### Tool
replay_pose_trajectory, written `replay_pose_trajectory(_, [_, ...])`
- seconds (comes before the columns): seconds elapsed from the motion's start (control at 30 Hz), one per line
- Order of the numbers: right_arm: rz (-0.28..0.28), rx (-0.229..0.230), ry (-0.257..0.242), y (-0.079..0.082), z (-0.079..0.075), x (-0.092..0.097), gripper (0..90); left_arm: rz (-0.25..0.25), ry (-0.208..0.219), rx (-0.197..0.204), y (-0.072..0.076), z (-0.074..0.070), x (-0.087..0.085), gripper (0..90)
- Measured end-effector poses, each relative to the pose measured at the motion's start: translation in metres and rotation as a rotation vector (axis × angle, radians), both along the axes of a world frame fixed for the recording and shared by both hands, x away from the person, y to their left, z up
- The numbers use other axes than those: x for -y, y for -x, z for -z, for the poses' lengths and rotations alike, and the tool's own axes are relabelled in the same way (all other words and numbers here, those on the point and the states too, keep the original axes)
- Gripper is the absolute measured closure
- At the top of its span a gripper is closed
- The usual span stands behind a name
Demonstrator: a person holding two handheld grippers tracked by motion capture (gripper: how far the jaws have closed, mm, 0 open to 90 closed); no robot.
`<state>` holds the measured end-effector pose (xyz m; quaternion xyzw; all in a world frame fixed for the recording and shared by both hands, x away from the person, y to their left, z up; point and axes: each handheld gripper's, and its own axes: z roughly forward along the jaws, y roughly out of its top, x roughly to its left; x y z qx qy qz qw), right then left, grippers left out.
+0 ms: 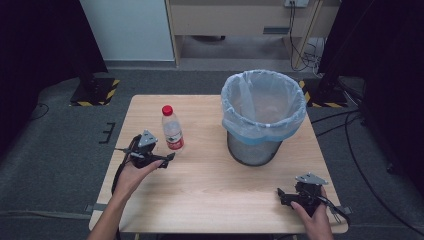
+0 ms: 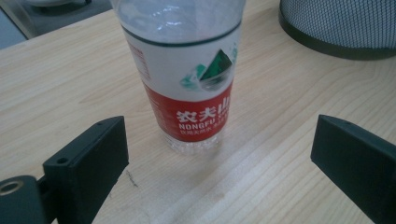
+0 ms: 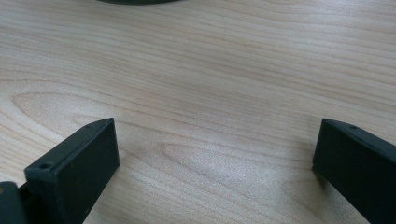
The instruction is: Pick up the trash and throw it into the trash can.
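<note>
Left gripper view: the left hand-held gripper [image 2: 219, 158] has its jaws spread wide and holds nothing; the clear plastic water bottle with red label [image 2: 187, 79] stands upright on the wooden desk [image 2: 289, 107], just beyond the jaws, upper centre. The right hand-held gripper [image 3: 215, 163] is likewise wide open and empty.

The bottle [image 2: 187, 79] is cut off above its label.

A clear water bottle [image 1: 172, 129] with red cap and red label stands upright, left of centre, beside a bag-lined mesh bin [image 1: 262, 117].
</note>
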<state>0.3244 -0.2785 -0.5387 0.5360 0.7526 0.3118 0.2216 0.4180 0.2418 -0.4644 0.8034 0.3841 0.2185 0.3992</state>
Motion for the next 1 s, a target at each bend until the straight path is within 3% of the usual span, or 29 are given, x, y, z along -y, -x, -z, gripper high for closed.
replay_pose_trajectory(0.1, [0.0,0.0,0.0,0.0,0.0,0.0,0.3,-0.011,-0.002,0.004,-0.003,0.0,-0.001,2.8])
replay_pose_trajectory(0.2, [0.0,0.0,0.0,0.0,0.0,0.0,0.3,-0.012,0.027,0.0,-0.009,-0.001,-0.002,2.9])
replay_pose_trajectory(0.3, [-0.001,0.0,-0.001,0.0,0.0,0.0,0.3,-0.007,0.018,0.01,-0.014,-0.005,-0.001,3.2])
replay_pose_trajectory(0.4, [-0.002,-0.001,0.0,0.0,0.0,0.0,0.3,-0.006,0.045,0.005,-0.021,-0.007,-0.001,3.3])
replay_pose_trajectory(0.57, [-0.004,-0.001,-0.001,0.0,0.0,0.0,0.3,-0.006,0.024,0.019,-0.032,-0.013,0.004,3.5])
replay_pose_trajectory(0.6, [-0.004,-0.001,-0.001,0.0,0.0,0.0,0.3,0.001,0.061,0.013,-0.036,-0.015,0.005,4.0])
replay_pose_trajectory(0.67, [-0.005,-0.001,-0.001,0.0,0.0,0.0,0.3,-0.005,0.083,0.013,-0.039,-0.018,0.007,4.1])
replay_pose_trajectory(1.0, [-0.007,-0.001,-0.001,0.0,0.0,0.0,0.3,-0.002,0.073,0.01,-0.053,-0.016,0.013,9.0])
